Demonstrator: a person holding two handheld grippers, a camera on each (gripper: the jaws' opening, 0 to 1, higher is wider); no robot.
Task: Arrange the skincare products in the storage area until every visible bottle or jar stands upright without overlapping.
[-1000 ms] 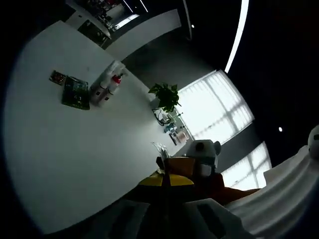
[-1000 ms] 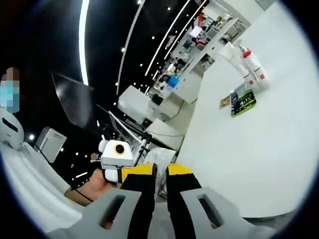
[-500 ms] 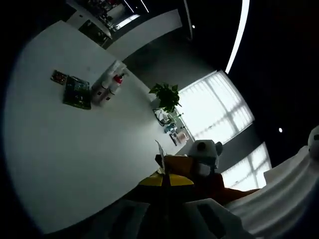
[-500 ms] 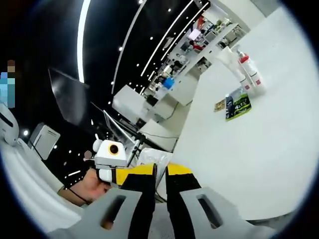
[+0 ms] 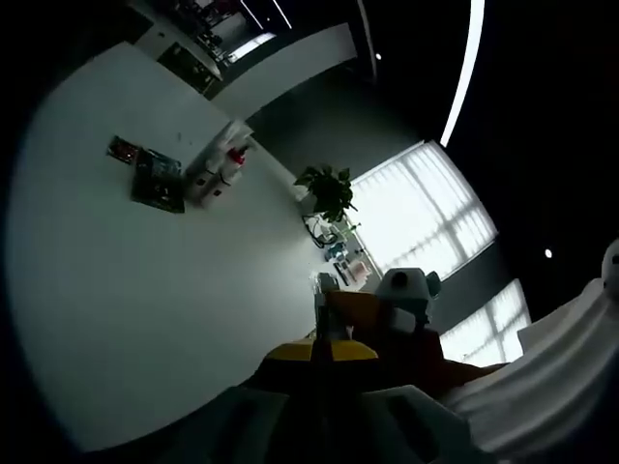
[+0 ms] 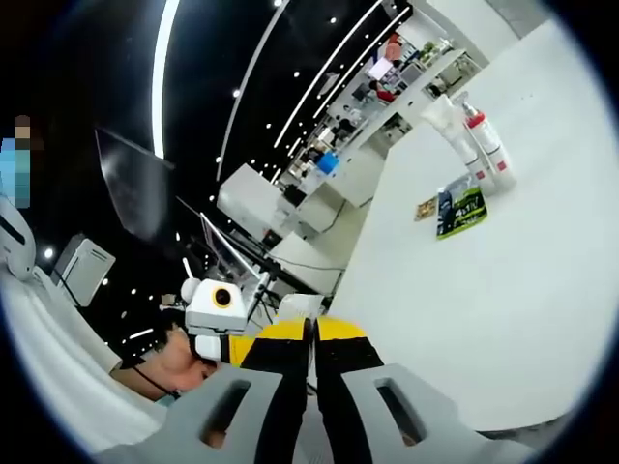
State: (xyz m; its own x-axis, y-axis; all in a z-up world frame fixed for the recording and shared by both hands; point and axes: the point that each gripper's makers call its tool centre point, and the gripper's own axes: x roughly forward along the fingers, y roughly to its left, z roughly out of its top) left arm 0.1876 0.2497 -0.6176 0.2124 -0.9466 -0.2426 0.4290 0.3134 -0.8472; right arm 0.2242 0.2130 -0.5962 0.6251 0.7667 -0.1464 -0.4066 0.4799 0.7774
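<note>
Standing together on the white table (image 5: 145, 319), far from both grippers, is a small cluster of skincare bottles (image 5: 218, 169). In the right gripper view the cluster (image 6: 474, 135) reads as a white bottle with a red cap (image 6: 484, 130) and a paler white container (image 6: 447, 116) just beside it, both apparently upright; labels are too small to read. The red cap also shows in the left gripper view (image 5: 235, 155).

Just beside the bottles lies a flat dark-green sachet (image 5: 158, 181), flat on the tabletop; in the right gripper view (image 6: 459, 210) it shows light lettering. A smaller flat packet (image 5: 124, 149) lies next to it, on the side away from the bottles, and appears in the right gripper view too (image 6: 426, 208). Whether the two packets touch cannot be told.

Left gripper (image 5: 323, 350): yellow-tipped jaws together, no gap visible, nothing between them, held off the table edge. Right gripper (image 6: 310, 333): jaws nearly closed with only a thin slit left, nothing gripped.

The other gripper's white body shows in each view, at (image 5: 401, 300) and at (image 6: 215, 314), the latter with a hand (image 6: 174, 362) under it.

Surroundings: a potted plant (image 5: 327, 188) and small items at the table's far end, bright blinded windows (image 5: 416, 217), shelving (image 6: 387, 72) behind the table, ceiling light strips (image 6: 160, 63).
</note>
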